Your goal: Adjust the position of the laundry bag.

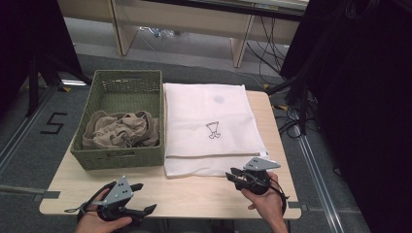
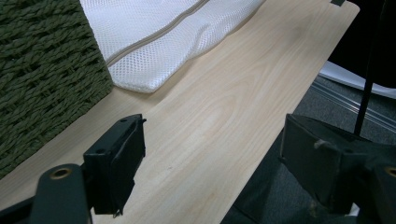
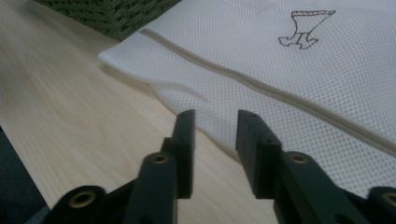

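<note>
A white mesh laundry bag (image 1: 210,127) lies flat on the bench (image 1: 194,191), touching the green woven basket (image 1: 121,145) of crumpled beige clothes (image 1: 121,130) on its left. The right hand-held gripper (image 1: 235,175) sits just at the bag's near edge, jaws a narrow gap apart with nothing between them, pointing at the hem below the zipper (image 3: 261,86). The left hand-held gripper (image 1: 141,198) hovers over the bench's near edge, spread wide and empty. From where I stand, the risk is that the thin mesh lies tight to the wood: the right jaws could slide over it, or nip both layers together, so the bag would lift shut instead of opening.
</note>
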Demonstrator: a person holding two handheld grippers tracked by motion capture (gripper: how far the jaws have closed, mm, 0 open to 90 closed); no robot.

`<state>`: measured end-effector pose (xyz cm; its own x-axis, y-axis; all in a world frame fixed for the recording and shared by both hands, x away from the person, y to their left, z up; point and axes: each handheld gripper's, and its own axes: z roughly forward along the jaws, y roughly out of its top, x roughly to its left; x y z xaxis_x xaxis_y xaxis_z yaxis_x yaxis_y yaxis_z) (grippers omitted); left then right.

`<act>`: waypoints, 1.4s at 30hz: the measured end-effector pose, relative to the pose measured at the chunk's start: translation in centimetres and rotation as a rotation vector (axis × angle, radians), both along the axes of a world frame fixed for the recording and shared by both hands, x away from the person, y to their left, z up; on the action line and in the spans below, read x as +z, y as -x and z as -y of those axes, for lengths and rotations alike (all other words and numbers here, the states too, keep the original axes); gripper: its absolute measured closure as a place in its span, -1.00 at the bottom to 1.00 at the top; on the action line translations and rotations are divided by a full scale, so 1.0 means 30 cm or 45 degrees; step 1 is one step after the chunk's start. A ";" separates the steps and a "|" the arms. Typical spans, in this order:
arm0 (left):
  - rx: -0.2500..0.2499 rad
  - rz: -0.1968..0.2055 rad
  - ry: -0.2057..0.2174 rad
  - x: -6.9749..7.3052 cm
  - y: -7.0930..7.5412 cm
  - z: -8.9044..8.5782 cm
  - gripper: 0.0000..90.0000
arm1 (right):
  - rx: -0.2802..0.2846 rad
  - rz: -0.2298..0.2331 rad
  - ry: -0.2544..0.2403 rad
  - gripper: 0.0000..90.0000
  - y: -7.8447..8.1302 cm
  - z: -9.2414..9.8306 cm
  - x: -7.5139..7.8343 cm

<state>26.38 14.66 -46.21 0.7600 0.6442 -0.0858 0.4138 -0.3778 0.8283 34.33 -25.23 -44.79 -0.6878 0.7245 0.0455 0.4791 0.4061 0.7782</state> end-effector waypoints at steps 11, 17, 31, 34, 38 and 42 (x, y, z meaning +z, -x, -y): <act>0.007 -0.005 -0.011 -0.003 -0.004 0.001 -0.52 | 0.050 0.038 0.085 1.00 -0.106 -0.027 -0.015; 0.011 -0.008 -0.017 -0.005 -0.006 0.000 -0.52 | 0.041 0.032 0.120 1.00 -0.176 -0.063 -0.032; 0.013 -0.008 -0.007 0.000 -0.013 0.005 -0.51 | 0.130 -0.014 0.262 1.00 -0.305 -0.191 -0.103; 0.016 -0.013 -0.003 0.001 -0.014 0.005 -0.51 | 0.127 -0.060 0.296 1.00 -0.318 -0.217 -0.130; 0.018 -0.011 0.000 0.001 -0.010 0.002 -0.50 | 0.170 -0.076 0.394 1.00 -0.319 -0.245 -0.166; 0.020 0.004 -0.008 0.007 -0.003 -0.003 -0.50 | 0.180 -0.103 0.411 1.00 -0.311 -0.249 -0.159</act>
